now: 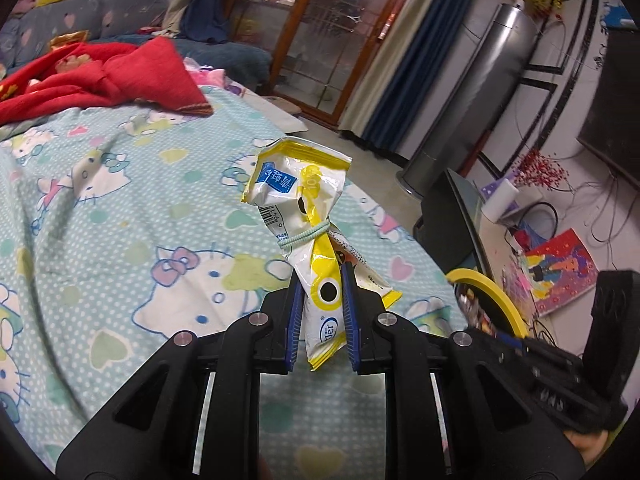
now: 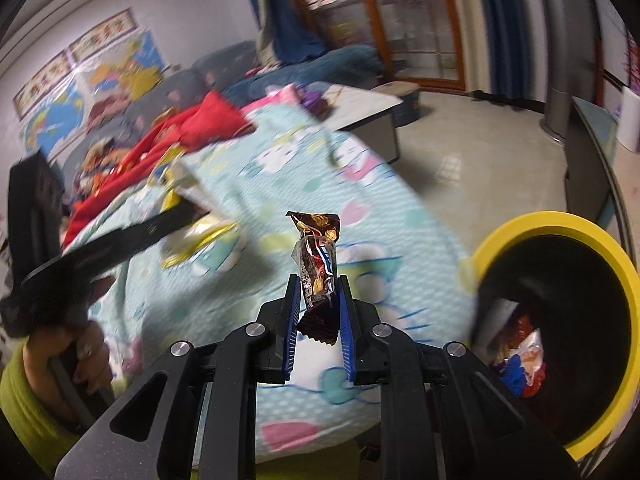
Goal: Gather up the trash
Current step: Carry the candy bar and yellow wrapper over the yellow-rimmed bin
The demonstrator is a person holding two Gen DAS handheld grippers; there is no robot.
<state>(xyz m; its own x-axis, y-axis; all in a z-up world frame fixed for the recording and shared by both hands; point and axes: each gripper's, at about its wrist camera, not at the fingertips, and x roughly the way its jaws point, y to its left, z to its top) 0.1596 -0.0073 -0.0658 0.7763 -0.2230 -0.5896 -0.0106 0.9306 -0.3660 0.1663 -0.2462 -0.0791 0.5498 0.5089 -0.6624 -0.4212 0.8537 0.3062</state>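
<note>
Trash is in both grips, with the bin to the right. In the left wrist view, the left gripper at lower centre is clamped on a yellow-and-white wrapper cinched with a hair tie; its long axis stands up out of the jaws, above the patterned bedsheet. The yellow rim of the bin peeks in at lower right. In the right wrist view, the right gripper pinches a dark snack wrapper, also upright, and the bin, already holding litter, gapes at right, just beside these jaws. The right hand looks nearer the bin, so its drop probably comes first.
</note>
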